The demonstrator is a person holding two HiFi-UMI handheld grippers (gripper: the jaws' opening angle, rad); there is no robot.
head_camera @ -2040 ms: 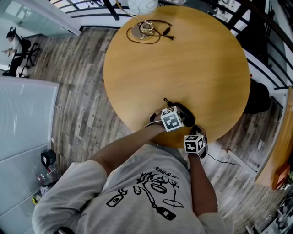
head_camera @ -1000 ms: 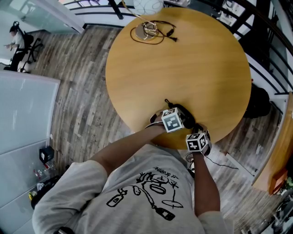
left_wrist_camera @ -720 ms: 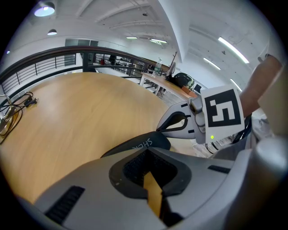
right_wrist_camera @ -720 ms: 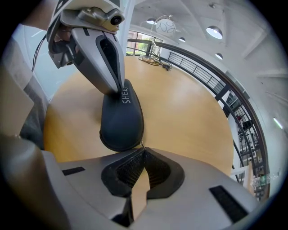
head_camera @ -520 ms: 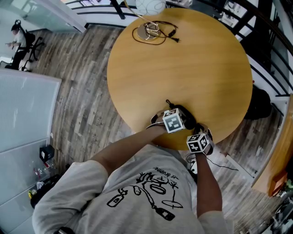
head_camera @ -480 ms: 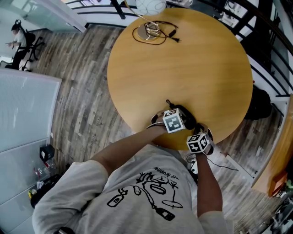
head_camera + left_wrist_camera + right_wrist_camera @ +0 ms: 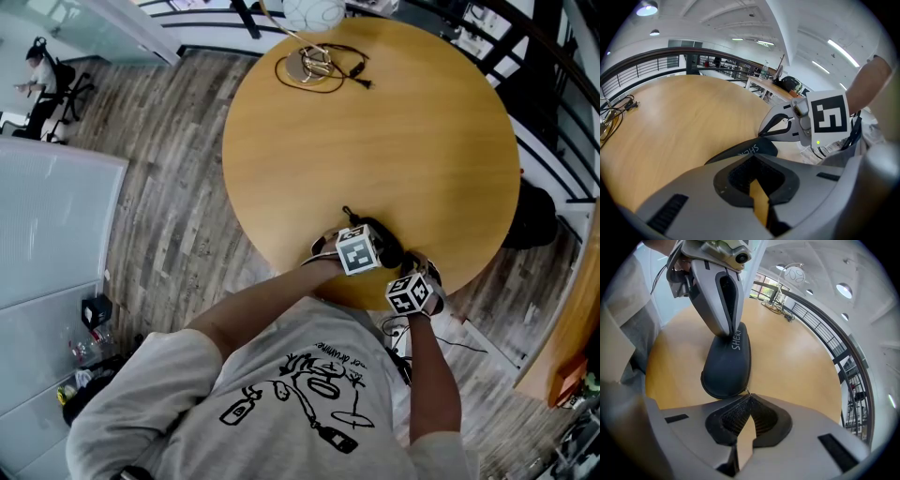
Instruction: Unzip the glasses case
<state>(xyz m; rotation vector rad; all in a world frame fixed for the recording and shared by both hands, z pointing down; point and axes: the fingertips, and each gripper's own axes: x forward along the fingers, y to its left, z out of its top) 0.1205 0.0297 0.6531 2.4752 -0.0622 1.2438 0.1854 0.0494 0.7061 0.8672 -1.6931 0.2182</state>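
A black glasses case with white lettering lies on the round wooden table, close to its near edge. In the head view the case is mostly covered by my grippers. My left gripper is shut, and its tips press down on the far end of the case by the lettering. The same left gripper stands upright over the case in the right gripper view. My right gripper is shut on the small metal zipper pull at the case's near end.
A coiled black cable and metal lamp base lie at the table's far side, below a white lamp globe. A dark railing runs beyond the table. A black bag sits on the floor to the right.
My right gripper has rolled a little and edged slightly right along the table's near edge. The left gripper and the case have stayed put.
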